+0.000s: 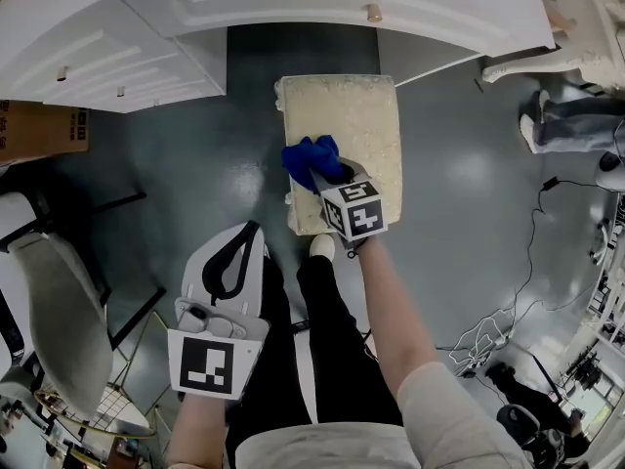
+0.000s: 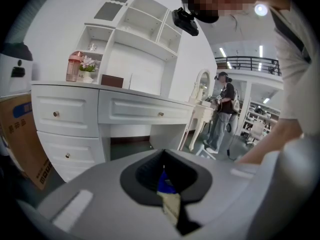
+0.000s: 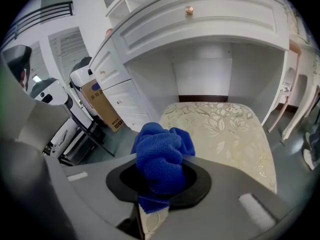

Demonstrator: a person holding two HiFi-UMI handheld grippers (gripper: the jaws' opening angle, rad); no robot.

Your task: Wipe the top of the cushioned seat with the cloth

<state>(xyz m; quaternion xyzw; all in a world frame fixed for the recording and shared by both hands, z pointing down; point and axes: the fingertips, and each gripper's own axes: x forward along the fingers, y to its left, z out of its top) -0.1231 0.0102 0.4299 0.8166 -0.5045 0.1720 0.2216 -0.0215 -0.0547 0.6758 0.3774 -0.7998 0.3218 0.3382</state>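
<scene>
The cushioned seat is a cream stool with a leaf pattern, standing on the dark floor in front of the white desk. A bunched blue cloth rests on its near left part. My right gripper is shut on the cloth and holds it against the cushion. In the right gripper view the cloth fills the jaws, and the seat stretches ahead. My left gripper hangs over the floor left of the seat, beside the person's leg, with its jaws together and holding nothing.
A white desk with drawers stands just beyond the seat. A cardboard box and a chair are at the left. Another person's legs and loose cables are at the right.
</scene>
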